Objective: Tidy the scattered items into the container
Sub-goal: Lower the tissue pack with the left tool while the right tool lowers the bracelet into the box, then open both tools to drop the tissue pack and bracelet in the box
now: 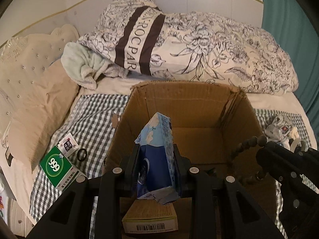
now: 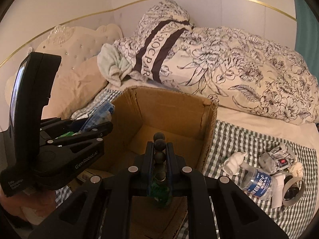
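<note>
My left tool (image 1: 156, 155) pinches the blue tissue pack (image 1: 157, 149) above the cardboard box (image 1: 179, 99); my right tool (image 2: 159, 155) grips the bead string (image 2: 159, 149) over it too. I should lower both inside before releasing.

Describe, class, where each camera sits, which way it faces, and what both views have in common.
Left wrist: rides the left gripper, looking forward over the cardboard box at the bed; its fingers clamp a blue tissue pack; the right gripper enters at right.
Right wrist: rides the right gripper, facing the same way; its fingers pinch a bead string; the left gripper shows at left.
Shared: the box and floral duvet.
</note>
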The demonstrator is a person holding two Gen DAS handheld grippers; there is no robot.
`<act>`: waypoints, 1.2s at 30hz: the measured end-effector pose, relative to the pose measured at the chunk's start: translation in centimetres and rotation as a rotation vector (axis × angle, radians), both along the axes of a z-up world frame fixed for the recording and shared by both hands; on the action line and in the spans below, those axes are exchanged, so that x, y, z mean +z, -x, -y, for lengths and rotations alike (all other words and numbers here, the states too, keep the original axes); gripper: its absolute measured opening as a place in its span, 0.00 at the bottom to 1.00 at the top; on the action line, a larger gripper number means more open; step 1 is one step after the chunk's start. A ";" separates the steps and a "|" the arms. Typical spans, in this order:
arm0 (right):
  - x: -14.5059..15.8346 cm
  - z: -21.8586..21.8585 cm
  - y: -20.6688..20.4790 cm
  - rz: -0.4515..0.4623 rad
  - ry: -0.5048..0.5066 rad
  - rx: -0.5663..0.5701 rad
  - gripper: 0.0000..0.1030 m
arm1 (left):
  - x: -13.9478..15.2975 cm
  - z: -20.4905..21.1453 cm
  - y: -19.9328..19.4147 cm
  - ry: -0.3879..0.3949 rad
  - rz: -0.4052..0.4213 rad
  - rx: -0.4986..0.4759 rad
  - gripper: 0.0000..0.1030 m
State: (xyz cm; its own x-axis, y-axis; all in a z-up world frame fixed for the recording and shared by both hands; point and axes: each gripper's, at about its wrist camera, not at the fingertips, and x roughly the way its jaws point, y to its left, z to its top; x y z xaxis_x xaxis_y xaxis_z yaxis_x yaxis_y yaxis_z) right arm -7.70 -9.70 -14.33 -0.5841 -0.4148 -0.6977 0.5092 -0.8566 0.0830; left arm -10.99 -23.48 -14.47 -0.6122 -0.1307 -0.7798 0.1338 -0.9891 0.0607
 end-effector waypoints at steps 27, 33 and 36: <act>-3.5 1.5 1.2 0.097 -0.081 0.024 0.12 | -3.1 0.5 1.0 0.001 0.111 0.025 0.31; -0.8 0.3 0.3 0.003 -0.044 -0.017 0.18 | -0.5 0.3 0.1 -0.002 0.041 0.036 0.48; 0.3 -0.5 -0.3 -0.033 -0.019 -0.034 0.18 | 0.9 -0.1 -0.5 -0.003 0.005 0.033 0.48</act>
State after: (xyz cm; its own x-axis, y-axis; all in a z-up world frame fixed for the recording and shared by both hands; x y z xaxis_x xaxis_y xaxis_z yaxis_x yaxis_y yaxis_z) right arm -7.39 -9.22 -14.00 -0.6204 -0.3814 -0.6854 0.4823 -0.8746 0.0501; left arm -10.52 -23.41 -13.52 -0.6034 -0.1484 -0.7835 0.1660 -0.9844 0.0586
